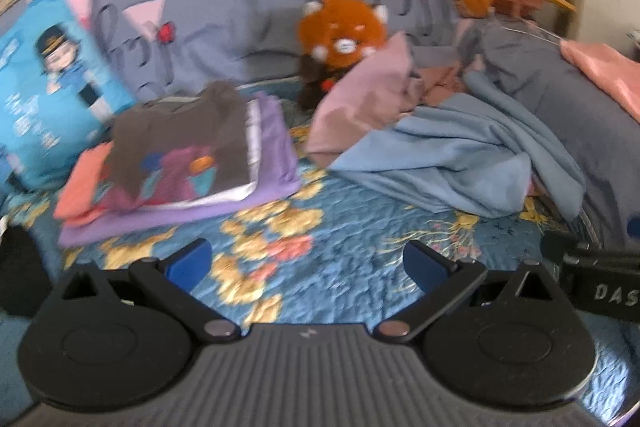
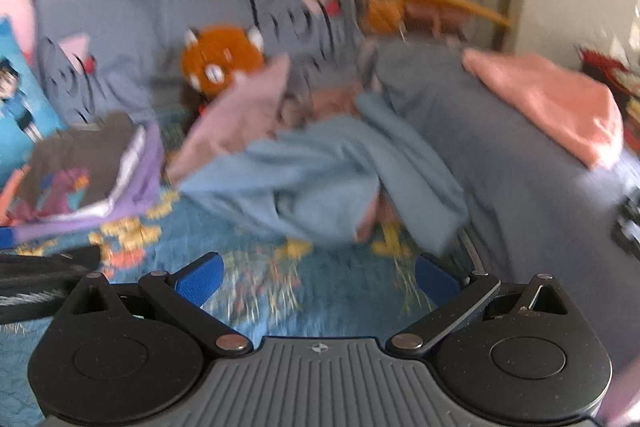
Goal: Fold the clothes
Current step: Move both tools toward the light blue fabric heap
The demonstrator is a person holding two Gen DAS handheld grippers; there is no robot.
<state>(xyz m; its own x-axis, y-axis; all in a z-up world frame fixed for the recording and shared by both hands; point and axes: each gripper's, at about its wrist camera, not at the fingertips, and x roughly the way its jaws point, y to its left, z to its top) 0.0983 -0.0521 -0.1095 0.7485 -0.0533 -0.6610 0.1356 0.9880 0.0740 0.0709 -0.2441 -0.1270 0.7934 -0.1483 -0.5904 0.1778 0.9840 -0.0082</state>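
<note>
A folded stack (image 1: 180,163) lies on the bed at left: a brown printed shirt on top of white, purple and coral pieces; the right wrist view shows the stack (image 2: 88,171) at its left edge. A crumpled light blue garment (image 1: 460,155) (image 2: 328,179) lies unfolded at right, with a mauve piece (image 1: 364,99) (image 2: 240,111) behind it. My left gripper (image 1: 308,263) hovers open over the quilt, short of both piles. My right gripper (image 2: 318,277) is open too, just in front of the blue garment. Neither holds anything.
The bed has a blue floral quilt (image 1: 304,227). Grey pillows (image 1: 240,15), a red panda plush (image 1: 344,35), a blue cartoon cushion (image 1: 48,87), a grey blanket (image 2: 500,155) and a folded coral cloth (image 2: 560,107) ring the back and right. The other gripper's body (image 1: 604,287) shows at right.
</note>
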